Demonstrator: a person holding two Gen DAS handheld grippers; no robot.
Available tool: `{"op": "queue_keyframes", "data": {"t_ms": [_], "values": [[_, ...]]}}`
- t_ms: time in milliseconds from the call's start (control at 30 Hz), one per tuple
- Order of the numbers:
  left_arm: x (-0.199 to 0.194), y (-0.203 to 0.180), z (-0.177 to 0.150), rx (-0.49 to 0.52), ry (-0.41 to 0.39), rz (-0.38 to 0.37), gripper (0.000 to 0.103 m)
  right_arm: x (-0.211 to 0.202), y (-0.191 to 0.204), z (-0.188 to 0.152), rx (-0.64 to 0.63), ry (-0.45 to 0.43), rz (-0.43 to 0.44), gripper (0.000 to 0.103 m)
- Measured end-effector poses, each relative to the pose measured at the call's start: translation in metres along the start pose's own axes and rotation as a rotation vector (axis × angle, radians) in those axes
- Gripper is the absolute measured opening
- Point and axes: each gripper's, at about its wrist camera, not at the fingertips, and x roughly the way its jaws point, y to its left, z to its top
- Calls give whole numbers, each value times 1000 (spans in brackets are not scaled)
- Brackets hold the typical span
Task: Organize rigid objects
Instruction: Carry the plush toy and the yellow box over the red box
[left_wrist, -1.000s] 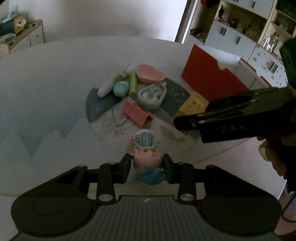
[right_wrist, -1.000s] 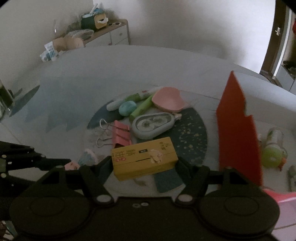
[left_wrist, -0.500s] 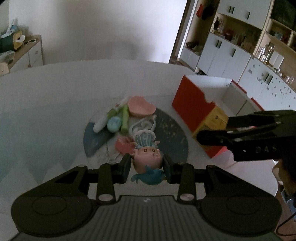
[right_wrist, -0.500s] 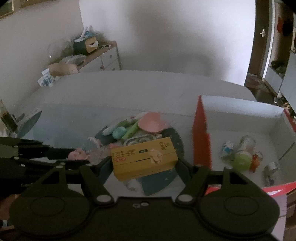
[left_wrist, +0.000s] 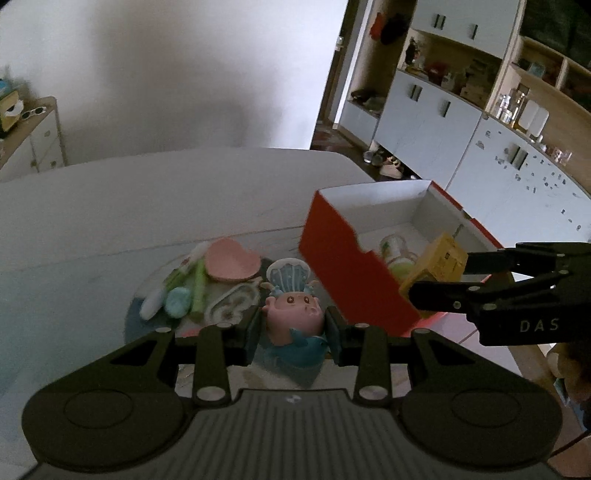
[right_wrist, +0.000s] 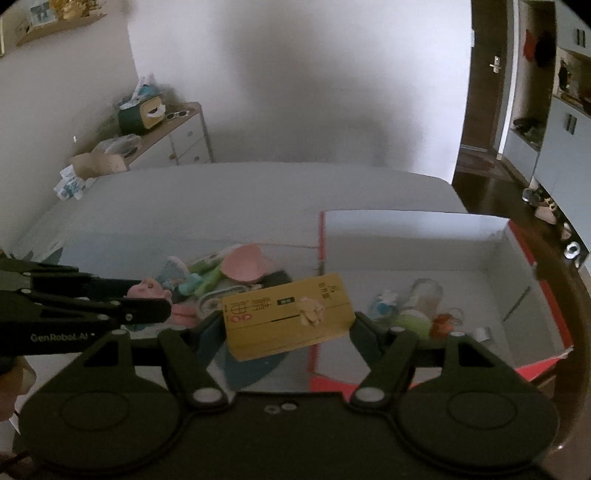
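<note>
A pink pig figurine (left_wrist: 293, 314) is clamped in the left gripper (left_wrist: 291, 326), held above the mat beside the red box's (left_wrist: 347, 266) near wall. A yellow carton (right_wrist: 288, 317) is gripped by the right gripper (right_wrist: 288, 325) over that wall's rim; the box's far half lies bare.

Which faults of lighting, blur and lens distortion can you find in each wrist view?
Left wrist view: dim and underexposed, the white wall heavily shadowed, the shelving bowed by the fisheye. Right wrist view: equally dark, black corners, the far doorway curved, the red-and-white cardboard box's rim soft.
</note>
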Motion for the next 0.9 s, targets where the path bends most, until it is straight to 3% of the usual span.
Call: {"op": "queue_keyframes", "data": {"t_ms": [433,900], "values": [[34,-63,24,29,21,-13,37,-13,-73,-1,19,-3,-4,72],[98,-119,51,32,70,11,37,0,-145,-6,25,36,-13,72]]}}
